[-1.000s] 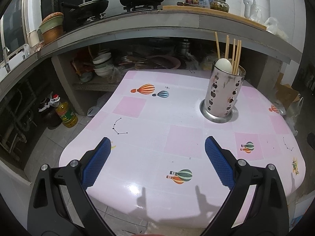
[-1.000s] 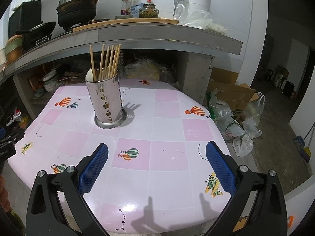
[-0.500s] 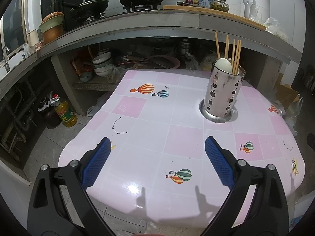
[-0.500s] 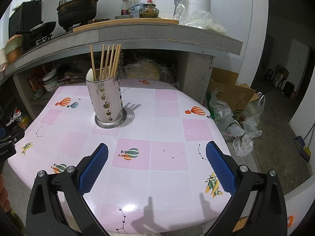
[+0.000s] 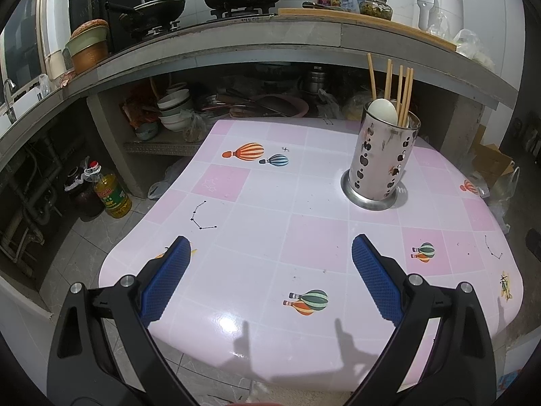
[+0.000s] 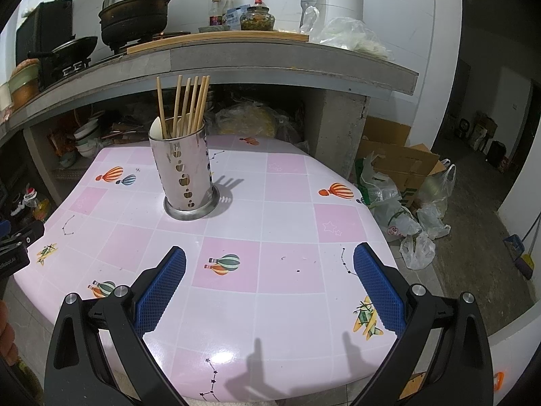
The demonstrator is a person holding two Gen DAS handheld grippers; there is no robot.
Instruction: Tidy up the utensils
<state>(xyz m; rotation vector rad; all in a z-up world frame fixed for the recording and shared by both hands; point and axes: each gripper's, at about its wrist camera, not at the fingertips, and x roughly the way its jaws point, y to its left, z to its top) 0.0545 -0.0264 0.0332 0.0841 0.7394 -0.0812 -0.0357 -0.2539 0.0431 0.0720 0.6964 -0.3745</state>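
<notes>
The left gripper [image 5: 270, 272] hung over the near edge of the pink tiled tabletop [image 5: 257, 233], its jaws spread wide with nothing between them. The right gripper [image 6: 269, 279] hovered likewise, jaws wide apart and empty. Farther back on the tabletop stood the perforated steel utensil holder [image 6: 184, 176], upright on its round base, holding wooden chopsticks [image 6: 189, 105] and a white spoon [image 5: 382, 111]. Behind it ran a concrete shelf [image 6: 236, 57] carrying pots and bottles.
</notes>
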